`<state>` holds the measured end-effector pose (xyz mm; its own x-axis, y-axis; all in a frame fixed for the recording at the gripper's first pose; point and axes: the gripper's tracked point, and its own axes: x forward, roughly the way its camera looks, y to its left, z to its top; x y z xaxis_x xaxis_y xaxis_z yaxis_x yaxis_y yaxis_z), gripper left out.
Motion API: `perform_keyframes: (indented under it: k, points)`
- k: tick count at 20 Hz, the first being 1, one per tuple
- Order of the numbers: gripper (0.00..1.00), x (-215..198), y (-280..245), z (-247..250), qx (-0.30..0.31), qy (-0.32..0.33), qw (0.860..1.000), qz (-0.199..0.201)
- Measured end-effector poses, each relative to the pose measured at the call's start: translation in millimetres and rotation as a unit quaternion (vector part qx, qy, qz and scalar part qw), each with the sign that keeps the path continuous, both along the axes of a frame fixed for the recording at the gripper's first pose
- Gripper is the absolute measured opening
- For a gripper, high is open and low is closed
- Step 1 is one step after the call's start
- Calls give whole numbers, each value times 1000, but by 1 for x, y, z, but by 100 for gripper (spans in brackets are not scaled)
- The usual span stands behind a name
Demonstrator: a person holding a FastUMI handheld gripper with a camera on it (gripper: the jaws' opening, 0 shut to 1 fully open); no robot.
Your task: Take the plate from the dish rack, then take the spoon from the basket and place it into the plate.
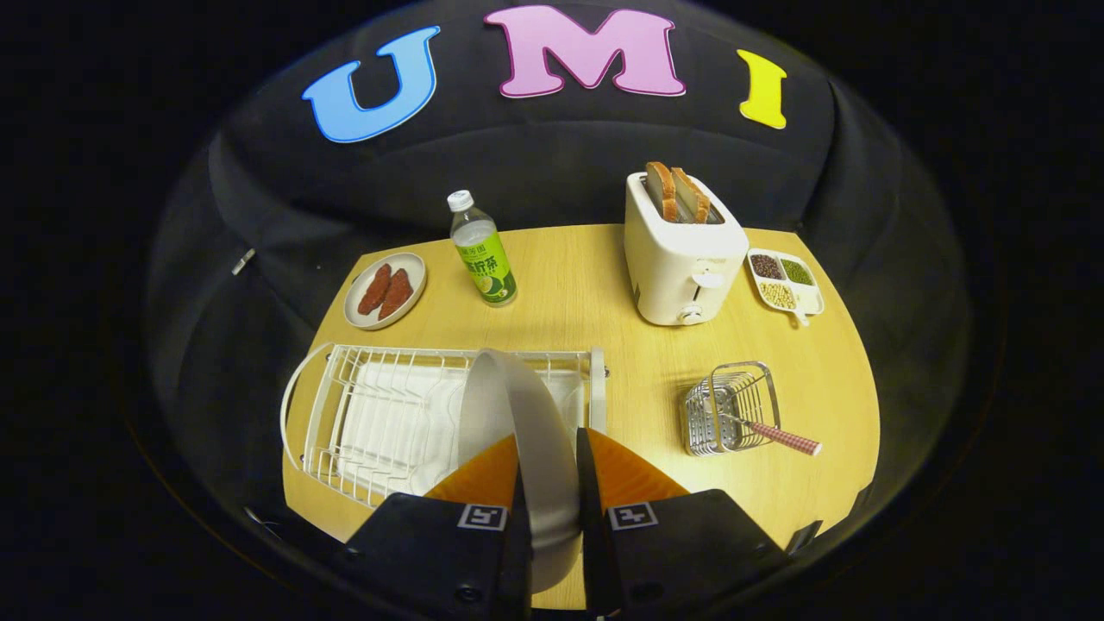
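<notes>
The hand-held gripper point(548, 448) pinches the plate point(526, 414) edge-on, both fingers pressed against its two faces, the rim rising up between them. The plate hangs over the near right corner of the dish rack point(379, 414), and appears lifted out of the wires rather than seated in them, though whether its lower edge is fully free cannot be told. So the first step, taking the plate from the rack, looks to be in hand and close to done.

To the right of the dish rack, well apart from it, the wire basket point(731, 407) stands on the counter point(604, 285) with the spoon point(772, 434) lying in it, its patterned handle sticking out over the rim to the right. Next the plate wants carrying clear of the rack and setting flat on bare counter, probably in the gap between rack and basket; only then can the fingers let go and reach for that handle.

Beyond the rack to the left sits a small dish of sausages point(385, 291), beside it a bottle point(483, 250). Beyond the basket stand a toaster point(681, 259) with bread slices and a divided tray of beans point(783, 281)
</notes>
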<state>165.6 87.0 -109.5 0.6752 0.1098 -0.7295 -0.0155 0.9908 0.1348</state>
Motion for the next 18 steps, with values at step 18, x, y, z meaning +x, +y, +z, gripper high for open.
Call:
perform_keyframes:
  k: [18]
  points:
    - [27,-170,-106,7,142,-15,988,51]
